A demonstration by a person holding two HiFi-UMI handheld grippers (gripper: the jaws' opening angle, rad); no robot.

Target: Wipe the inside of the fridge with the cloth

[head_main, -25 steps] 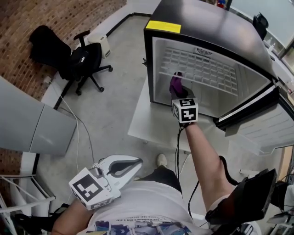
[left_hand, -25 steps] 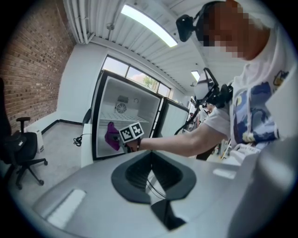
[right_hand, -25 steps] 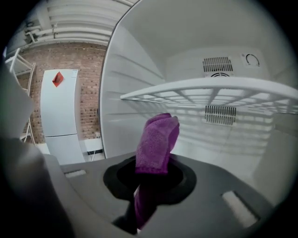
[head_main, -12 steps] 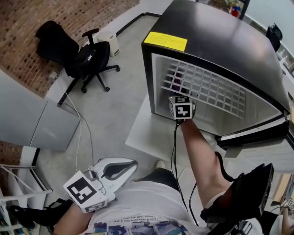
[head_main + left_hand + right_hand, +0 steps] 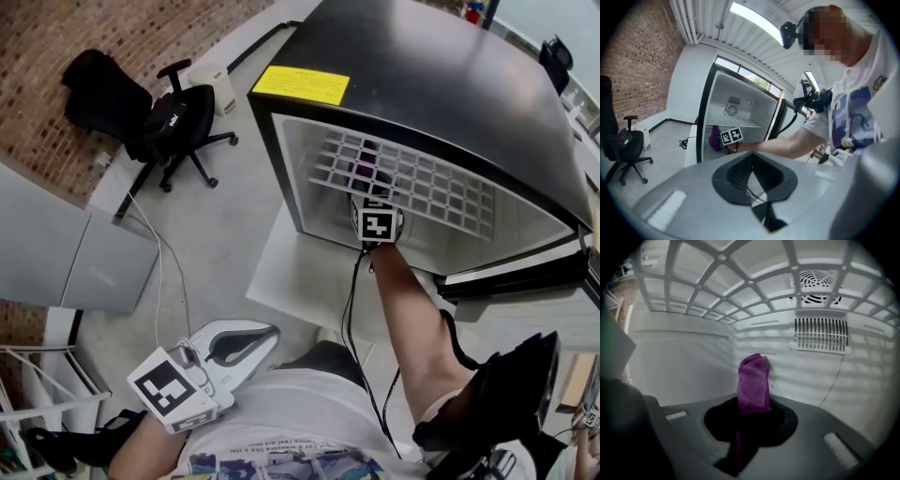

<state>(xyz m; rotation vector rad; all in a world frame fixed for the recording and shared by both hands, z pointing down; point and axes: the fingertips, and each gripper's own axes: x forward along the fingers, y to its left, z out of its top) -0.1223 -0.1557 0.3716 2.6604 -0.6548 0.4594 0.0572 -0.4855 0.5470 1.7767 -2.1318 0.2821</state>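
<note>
Head view: my R gripper [image 5: 375, 211] was reaching into the open fridge [image 5: 441, 75], under its wire shelf [image 5: 412, 183]. The cloth [image 5: 361, 173] showed thru the shelf bars as a purple patch, toward the shelf's left-rear part. My L gripper [image 5: 265, 335] hung low by my body, well apart from the fridge.

L gripper view: jaws together, nothing btwn them. The purple cloth showed far off, at the fridge's left inner edge.

R gripper view: jaws clamped on the cloth, a fuzzy purple microfibre piece bunched into an upright roll with a folded, rounded top. It stood near the back-left inner corner, left of the slotted vent [image 5: 820, 335]. Couldn't tell if it touched the back wall.
</note>
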